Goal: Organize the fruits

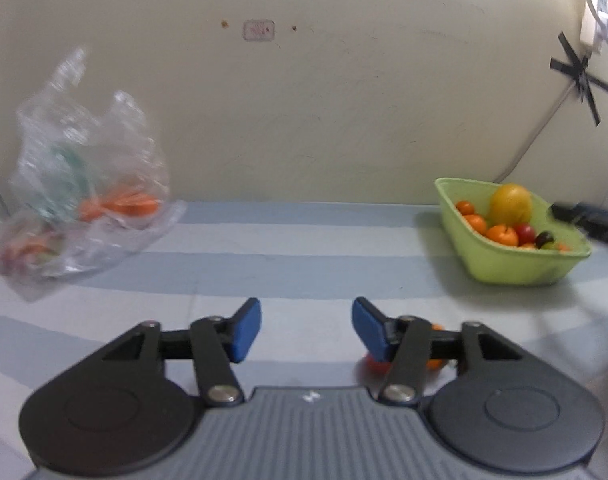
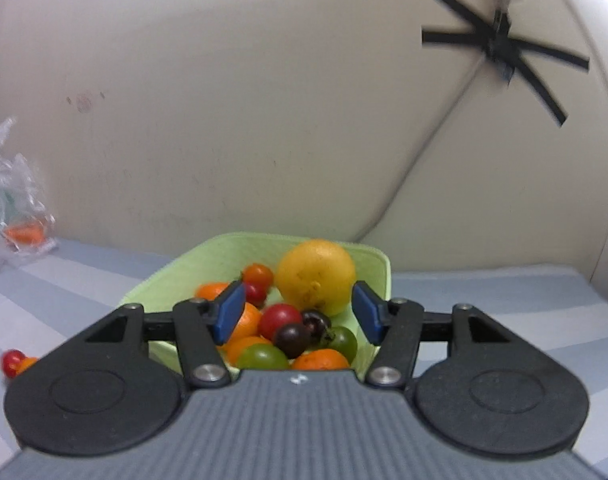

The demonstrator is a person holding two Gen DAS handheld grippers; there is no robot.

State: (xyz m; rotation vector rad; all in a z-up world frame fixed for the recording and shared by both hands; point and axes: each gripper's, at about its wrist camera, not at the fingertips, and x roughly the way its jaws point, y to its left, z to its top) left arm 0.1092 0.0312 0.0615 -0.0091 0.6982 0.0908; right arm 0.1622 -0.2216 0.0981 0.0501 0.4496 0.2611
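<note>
A light green basket (image 1: 520, 268) stands at the right of the striped table, holding a big yellow-orange fruit (image 1: 510, 203), small oranges and red, dark and green little fruits. My left gripper (image 1: 306, 330) is open over bare cloth, nothing between its blue pads; small red and orange fruits (image 1: 384, 363) peek out from under its right finger. In the right wrist view my right gripper (image 2: 298, 312) is open just above the basket (image 2: 224, 256), its pads apart over the piled fruit (image 2: 292, 336), gripping nothing. A red fruit and an orange one (image 2: 14, 362) lie on the table at the left.
A crumpled clear plastic bag (image 1: 84, 184) with orange and green contents lies at the far left by the cream wall. Black tape strips (image 2: 504, 46) and a cable cross the wall at the upper right. The right gripper's dark tip (image 1: 584, 220) shows beside the basket.
</note>
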